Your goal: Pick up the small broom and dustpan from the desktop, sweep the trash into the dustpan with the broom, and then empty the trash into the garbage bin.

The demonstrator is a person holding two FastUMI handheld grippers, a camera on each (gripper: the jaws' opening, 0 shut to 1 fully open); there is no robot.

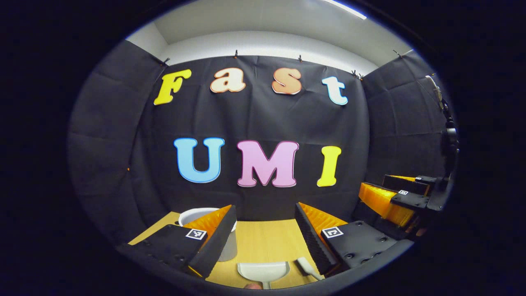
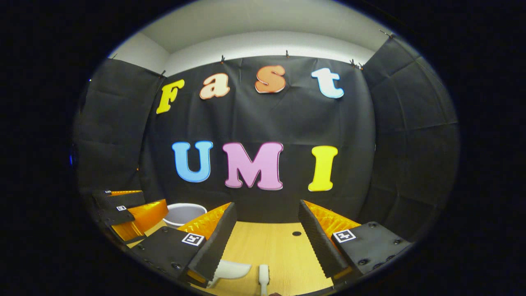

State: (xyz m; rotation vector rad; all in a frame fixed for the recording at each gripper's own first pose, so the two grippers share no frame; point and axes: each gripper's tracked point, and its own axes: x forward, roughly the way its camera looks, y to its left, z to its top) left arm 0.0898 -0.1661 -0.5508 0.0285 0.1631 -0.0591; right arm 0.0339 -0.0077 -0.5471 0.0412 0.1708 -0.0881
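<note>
While apart, dustpan (image 1: 263,272) lies below left claw (image 1: 263,240).

In the left gripper view, the dustpan (image 1: 263,272) is seen lying on the desktop (image 1: 263,242) at the near edge, with the small broom (image 1: 306,267) just beside it on the right. The garbage bin (image 1: 193,214) is set farther back and to the left, before the booth wall. In the right gripper view, the same order is found: dustpan left, small broom right, garbage bin behind left.
</note>
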